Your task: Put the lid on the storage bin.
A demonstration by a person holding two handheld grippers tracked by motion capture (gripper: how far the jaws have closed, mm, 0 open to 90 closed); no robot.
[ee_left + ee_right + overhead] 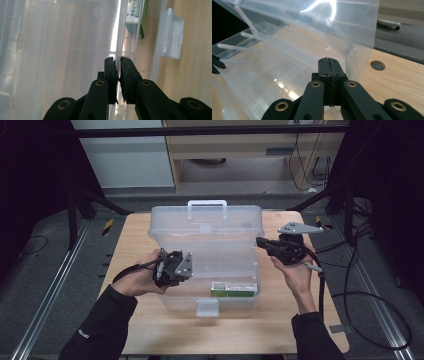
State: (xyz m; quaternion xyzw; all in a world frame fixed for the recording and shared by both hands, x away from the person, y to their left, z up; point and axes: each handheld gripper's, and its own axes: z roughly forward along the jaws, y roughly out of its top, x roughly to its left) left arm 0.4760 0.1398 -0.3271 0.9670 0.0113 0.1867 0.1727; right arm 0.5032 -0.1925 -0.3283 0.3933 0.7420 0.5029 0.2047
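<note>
Gripping 1 clear box [205, 265] rim, L gripper [118, 60]; R gripper [329, 60] clenched, seemingly empty; 1 green carton [232, 292].

A light wooden table [150, 320] with rounded corners and a round hole [377, 65] near its right edge carries a clear plastic storage box [235, 301], which rests directly on the wood near the middle, its white front latch [207, 308] toward the near edge.
</note>
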